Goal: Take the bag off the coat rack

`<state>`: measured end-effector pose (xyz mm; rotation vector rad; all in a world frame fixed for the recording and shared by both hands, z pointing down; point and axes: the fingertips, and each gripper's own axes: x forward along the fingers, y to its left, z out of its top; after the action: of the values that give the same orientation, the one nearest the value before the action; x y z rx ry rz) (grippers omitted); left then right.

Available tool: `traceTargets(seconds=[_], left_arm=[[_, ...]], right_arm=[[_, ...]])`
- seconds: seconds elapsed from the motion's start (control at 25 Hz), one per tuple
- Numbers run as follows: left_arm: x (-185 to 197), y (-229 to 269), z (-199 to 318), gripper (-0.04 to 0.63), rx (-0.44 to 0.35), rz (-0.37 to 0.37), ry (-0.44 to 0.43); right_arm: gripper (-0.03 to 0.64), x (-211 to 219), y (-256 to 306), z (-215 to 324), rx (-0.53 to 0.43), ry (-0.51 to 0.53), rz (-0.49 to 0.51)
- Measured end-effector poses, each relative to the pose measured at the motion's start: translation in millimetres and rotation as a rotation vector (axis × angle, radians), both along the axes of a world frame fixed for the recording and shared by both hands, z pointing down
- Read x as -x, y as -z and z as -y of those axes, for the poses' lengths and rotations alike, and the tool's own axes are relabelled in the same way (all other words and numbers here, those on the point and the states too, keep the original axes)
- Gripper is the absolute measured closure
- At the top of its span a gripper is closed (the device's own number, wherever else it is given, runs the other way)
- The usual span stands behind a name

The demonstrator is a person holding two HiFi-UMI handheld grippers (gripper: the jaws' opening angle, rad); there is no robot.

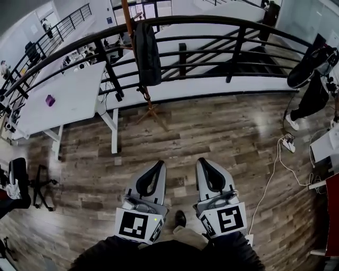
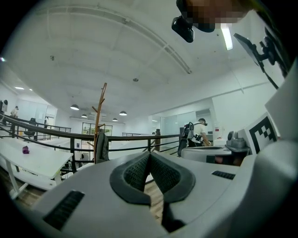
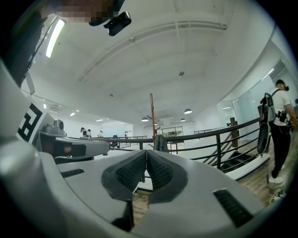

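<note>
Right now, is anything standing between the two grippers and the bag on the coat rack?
Nothing visible does. Bare wooden floor lies between the left gripper and right gripper, both shut, and the bag hanging on the coat rack. The white table stands left of that path; the railing is behind the rack.

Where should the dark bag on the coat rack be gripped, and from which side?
Probably at the top of the bag, where it hangs from the coat rack, approaching from the floor side: it hangs upright, with the railing behind.
</note>
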<state>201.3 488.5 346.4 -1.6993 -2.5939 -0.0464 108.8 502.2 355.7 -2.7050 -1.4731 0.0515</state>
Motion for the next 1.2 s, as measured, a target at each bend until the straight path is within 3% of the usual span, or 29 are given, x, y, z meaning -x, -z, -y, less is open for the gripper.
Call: traceTargets(seconds=[0.56, 1.2], left_arm=[[-9, 19, -98, 0.586, 0.041, 0.056, 0.052], [-28, 2, -304, 0.586, 0.0, 0.044, -0.004]], right_arm=[[0.611, -12, 18, -99, 0.055, 0.053, 0.003], [0.611, -39, -2, -303, -0.005, 0.013, -0.02]])
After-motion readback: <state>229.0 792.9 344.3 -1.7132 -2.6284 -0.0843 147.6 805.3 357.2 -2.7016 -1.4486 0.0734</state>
